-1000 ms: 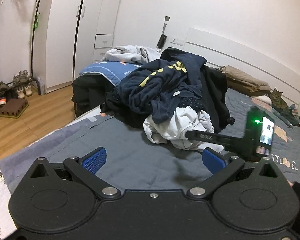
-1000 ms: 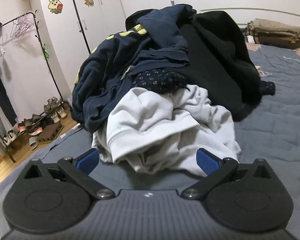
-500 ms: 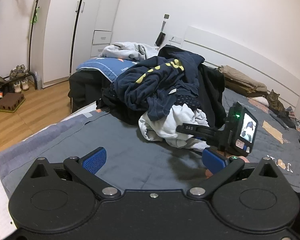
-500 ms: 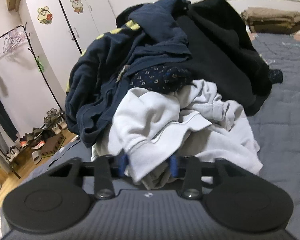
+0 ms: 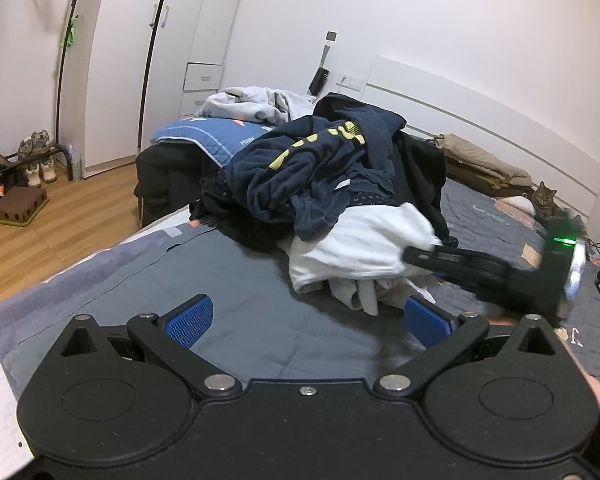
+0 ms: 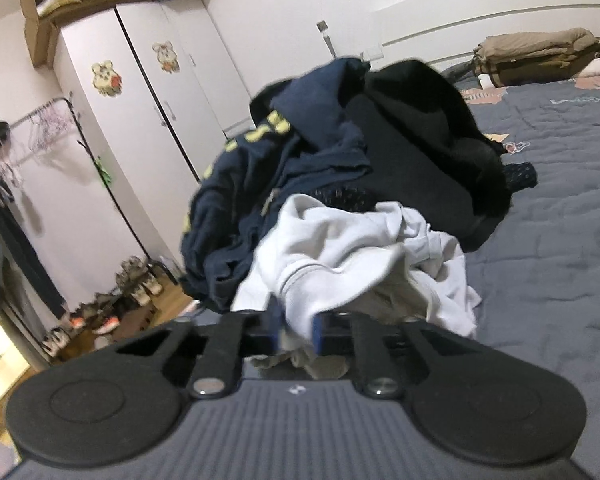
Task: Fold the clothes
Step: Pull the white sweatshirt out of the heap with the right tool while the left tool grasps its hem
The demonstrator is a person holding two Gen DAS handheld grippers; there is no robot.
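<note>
Room: bedroom with white wardrobe [image 6: 140, 128], wooden floor, shoe rack [image 5: 16, 172] by the wall.
Surface: grey quilted bed [image 5: 260, 320]; one tabby cat [image 5: 544, 200] at its far end.
Clothes: one heap of at least three garments, namely a navy garment [image 5: 320, 168] on top, a black garment [image 6: 420, 160] behind, a white garment [image 6: 340, 248] at the near edge.
Left gripper [image 5: 308, 316]: pads spread wide, nothing between them, low above the quilt just before the heap.
Right gripper [image 6: 296, 324]: pads clenched on a fold of the white garment's near edge, tilted slightly downward.
</note>
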